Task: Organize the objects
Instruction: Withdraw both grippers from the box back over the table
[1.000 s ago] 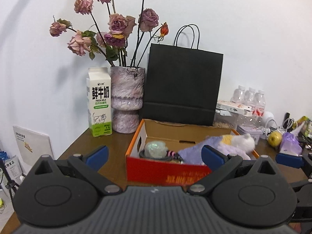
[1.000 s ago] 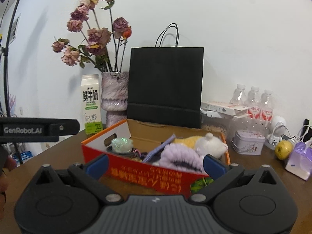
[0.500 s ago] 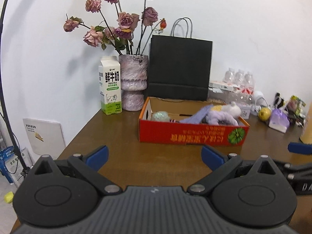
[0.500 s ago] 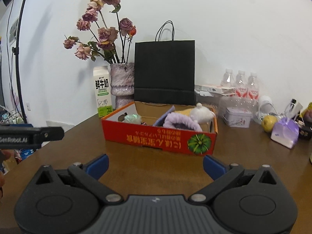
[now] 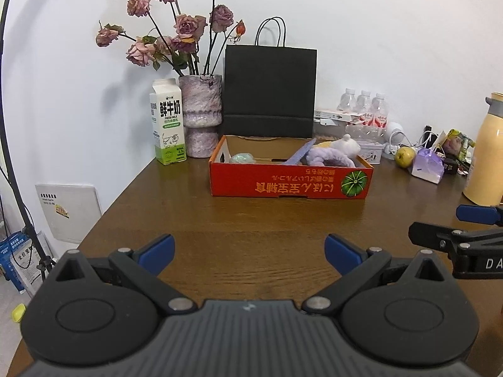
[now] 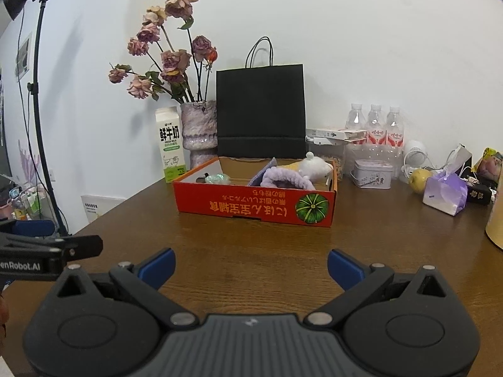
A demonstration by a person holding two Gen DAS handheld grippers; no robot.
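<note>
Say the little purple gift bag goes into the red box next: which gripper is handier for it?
Probably the right gripper: the purple gift bag sits to the right of the red box, on its side. Both are open and empty.

You've got bare worktop [image 5: 251,220] btwn both hand-held grippers and the red cardboard box [image 5: 290,183]; nothing on that stretch, so approach from the front is free. Box top is open, but a purple headband [image 5: 327,158] and white plush [image 5: 345,146] fill its right half; left half has only a small pale green item [image 5: 240,158], more room there. Behind the box: black paper bag [image 5: 269,89], vase w/ dried roses [image 5: 201,114] and milk carton [image 5: 168,121] block the rear. Right side is cluttered: tin [image 6: 372,172], water bottles [image 6: 375,125], yellow fruit [image 6: 419,179], purple tissue pack [image 6: 444,194], yellow flask [image 5: 485,147]. The right hand-held gripper [image 5: 471,220] sits just beside the left one.
</note>
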